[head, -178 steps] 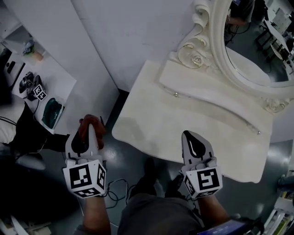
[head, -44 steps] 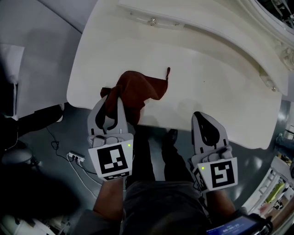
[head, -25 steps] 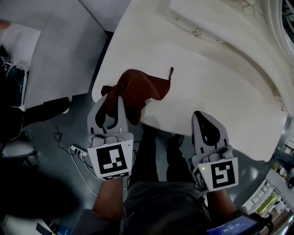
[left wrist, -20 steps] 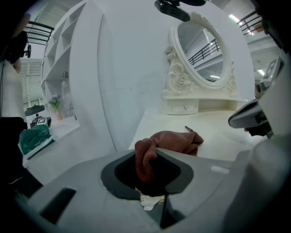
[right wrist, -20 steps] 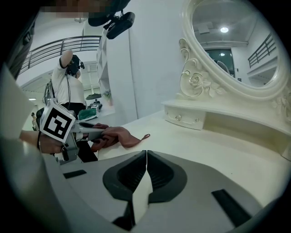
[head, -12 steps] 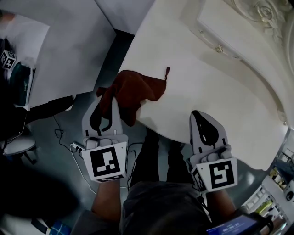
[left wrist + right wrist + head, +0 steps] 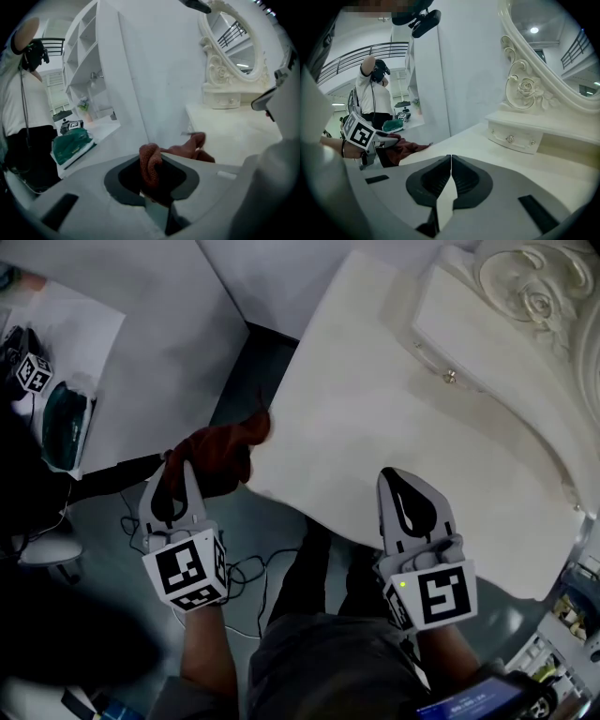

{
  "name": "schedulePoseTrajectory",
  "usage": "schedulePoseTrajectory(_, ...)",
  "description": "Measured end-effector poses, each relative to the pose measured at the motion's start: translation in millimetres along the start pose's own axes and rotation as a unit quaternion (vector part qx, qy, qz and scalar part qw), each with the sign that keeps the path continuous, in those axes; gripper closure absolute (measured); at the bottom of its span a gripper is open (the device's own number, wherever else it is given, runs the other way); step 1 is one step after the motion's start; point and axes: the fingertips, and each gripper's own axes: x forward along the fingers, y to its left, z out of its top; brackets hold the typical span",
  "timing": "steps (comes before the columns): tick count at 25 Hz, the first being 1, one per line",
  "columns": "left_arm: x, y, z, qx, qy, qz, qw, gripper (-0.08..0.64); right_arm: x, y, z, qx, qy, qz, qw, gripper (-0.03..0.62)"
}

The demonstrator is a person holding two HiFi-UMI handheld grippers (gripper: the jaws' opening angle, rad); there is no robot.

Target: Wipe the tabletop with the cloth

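A dark red cloth (image 7: pixel 220 451) hangs bunched just off the left front edge of the white dressing tabletop (image 7: pixel 375 418), over the floor. My left gripper (image 7: pixel 180 474) is shut on the cloth; in the left gripper view a fold of the cloth (image 7: pixel 150 166) is pinched between the jaws and the rest trails toward the table (image 7: pixel 234 126). My right gripper (image 7: pixel 398 482) is shut on nothing and hovers at the table's front edge. The right gripper view shows its jaws meeting (image 7: pixel 450 157), with the left gripper (image 7: pixel 386 139) and the cloth (image 7: pixel 410 149) off to the left.
An ornate mirror frame (image 7: pixel 525 287) and a small drawer unit (image 7: pixel 513 136) stand along the table's back. A white side surface at the left holds a green object (image 7: pixel 66 423) and a marker cube (image 7: pixel 33 371). Cables (image 7: pixel 244 568) lie on the floor. A person (image 7: pixel 372 89) stands far off.
My left gripper has pulled the cloth back and left, off the tabletop and past its edge. The head view has swung left. The right gripper has hardly moved.
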Motion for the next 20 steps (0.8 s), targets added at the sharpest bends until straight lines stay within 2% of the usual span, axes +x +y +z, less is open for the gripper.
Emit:
schedulePoseTrajectory(6,-27.4,26.9,34.1,-0.023,-0.027,0.019,0.9992,0.482,-7.1,4.7,35.5,-0.005,-0.034,0.006,0.999,0.578)
schedulePoseTrajectory(10,-57.8,27.9,77.6,-0.041,-0.063,0.015,0.9971,0.482,-25.6,0.2,67.3,-0.011,-0.063,0.005,0.998,0.577)
schedulePoseTrajectory(15,-96.0,12.4,140.8,-0.062,-0.132,-0.004,0.9892,0.482,-58.8,-14.9,107.7,-0.027,-0.112,-0.012,0.993,0.577)
schedulePoseTrajectory(20,-140.4,-28.1,201.8,-0.068,-0.195,-0.025,0.9780,0.482,-108.0,-38.3,139.6,-0.041,-0.156,-0.036,0.986,0.577)
